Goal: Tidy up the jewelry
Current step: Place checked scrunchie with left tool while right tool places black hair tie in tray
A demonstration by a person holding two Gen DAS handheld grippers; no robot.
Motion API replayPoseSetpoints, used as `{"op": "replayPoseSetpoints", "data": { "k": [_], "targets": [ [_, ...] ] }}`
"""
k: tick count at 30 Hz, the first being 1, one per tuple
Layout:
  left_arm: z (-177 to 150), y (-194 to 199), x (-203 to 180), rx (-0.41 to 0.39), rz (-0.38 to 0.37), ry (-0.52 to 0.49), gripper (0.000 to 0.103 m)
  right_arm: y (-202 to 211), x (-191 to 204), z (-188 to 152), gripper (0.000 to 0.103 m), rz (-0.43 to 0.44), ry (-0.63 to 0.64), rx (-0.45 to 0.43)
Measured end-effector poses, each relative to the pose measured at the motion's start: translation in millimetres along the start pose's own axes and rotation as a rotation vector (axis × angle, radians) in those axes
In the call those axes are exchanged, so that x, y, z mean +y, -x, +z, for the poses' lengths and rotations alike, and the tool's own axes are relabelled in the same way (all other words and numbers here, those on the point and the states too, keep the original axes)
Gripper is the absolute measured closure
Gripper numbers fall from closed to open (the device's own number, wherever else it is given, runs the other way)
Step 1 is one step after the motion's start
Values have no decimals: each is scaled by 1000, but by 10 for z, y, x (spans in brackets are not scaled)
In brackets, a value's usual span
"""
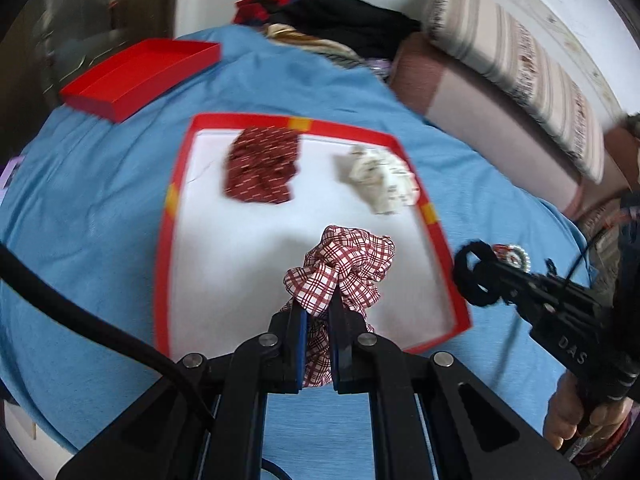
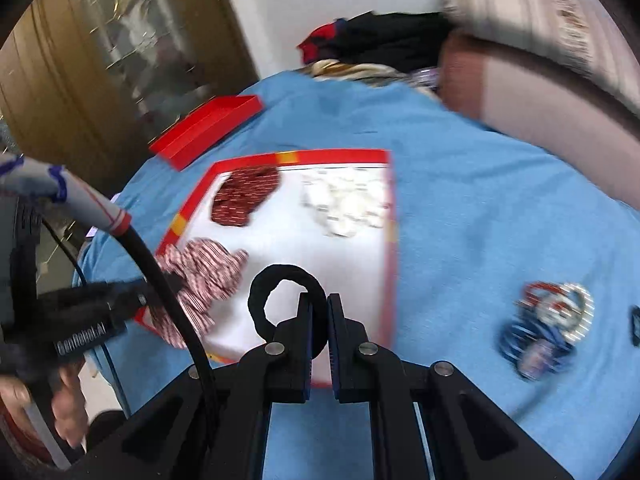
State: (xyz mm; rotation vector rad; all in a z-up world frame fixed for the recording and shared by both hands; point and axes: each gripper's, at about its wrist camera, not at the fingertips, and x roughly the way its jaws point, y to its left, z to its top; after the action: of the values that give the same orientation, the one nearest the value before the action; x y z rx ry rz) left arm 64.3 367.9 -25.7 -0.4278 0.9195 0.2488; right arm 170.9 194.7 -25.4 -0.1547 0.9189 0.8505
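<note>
A red-rimmed box with a white floor lies on the blue bedspread; it also shows in the right wrist view. In it lie a dark red patterned scrunchie and a cream scrunchie. My left gripper is shut on a red-and-white checked scrunchie above the box's near part. My right gripper is shut on a black hair tie at the box's near right edge.
A red box lid lies at the far left of the bed. A pile of blue, red and silver hair pieces lies on the bedspread to the right. Clothes and rolled bedding line the far side.
</note>
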Motion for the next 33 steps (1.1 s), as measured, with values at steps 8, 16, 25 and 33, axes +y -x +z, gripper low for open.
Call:
{"op": "replayPoseSetpoints", "data": {
  "k": [8,16,25,33],
  "targets": [
    [45,-135,375,13,66,68,95,-679,180,289,95,21,-7,75],
    [23,-172,538,25,72,111,94,-983,246,371,95,-10,5,113],
    [42,-164,591,8,46,158,69,-960,257,395,68,-40,8,83],
    [69,59,515,-45,64,144,58,-509,159,359,64,-28,-18,17]
  ]
}}
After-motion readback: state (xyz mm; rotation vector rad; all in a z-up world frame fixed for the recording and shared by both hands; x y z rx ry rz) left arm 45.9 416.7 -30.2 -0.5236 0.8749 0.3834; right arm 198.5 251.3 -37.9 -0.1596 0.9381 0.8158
